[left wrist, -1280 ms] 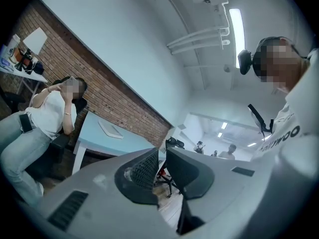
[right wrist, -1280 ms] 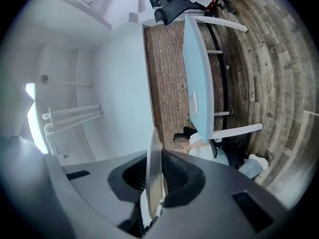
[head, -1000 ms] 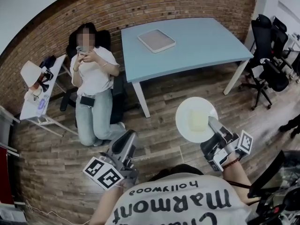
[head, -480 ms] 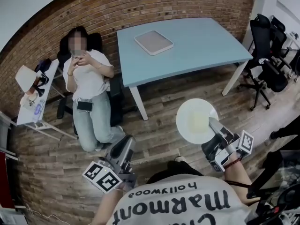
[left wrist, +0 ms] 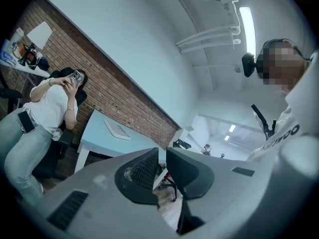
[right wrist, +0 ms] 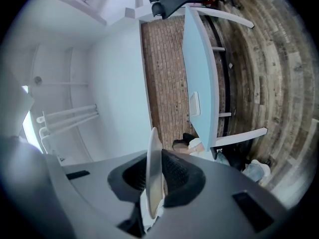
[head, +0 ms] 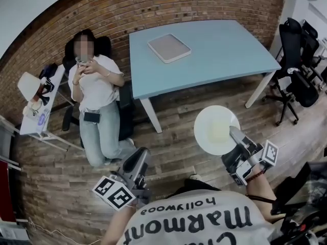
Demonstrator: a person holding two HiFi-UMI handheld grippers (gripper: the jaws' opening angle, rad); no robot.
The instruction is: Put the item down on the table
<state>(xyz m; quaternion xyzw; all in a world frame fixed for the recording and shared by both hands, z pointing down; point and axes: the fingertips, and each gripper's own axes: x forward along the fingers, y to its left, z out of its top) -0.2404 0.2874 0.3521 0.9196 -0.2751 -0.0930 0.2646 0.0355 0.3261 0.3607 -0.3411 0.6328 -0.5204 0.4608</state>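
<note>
Plate (head: 212,126), white: likely stiff, light, breakable, slick. Fingers of your right gripper (head: 234,133) clamped on its rim at 4 o'clock, a sound hold. Left gripper (head: 140,154) fingers slightly parted, empty

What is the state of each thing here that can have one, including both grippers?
Round white plate: gripped at its rim, in the air, not yet set down.
Right gripper: shut on the plate.
Left gripper: jaws slightly apart, empty.
Light blue table: bears a flat square tray.
</note>
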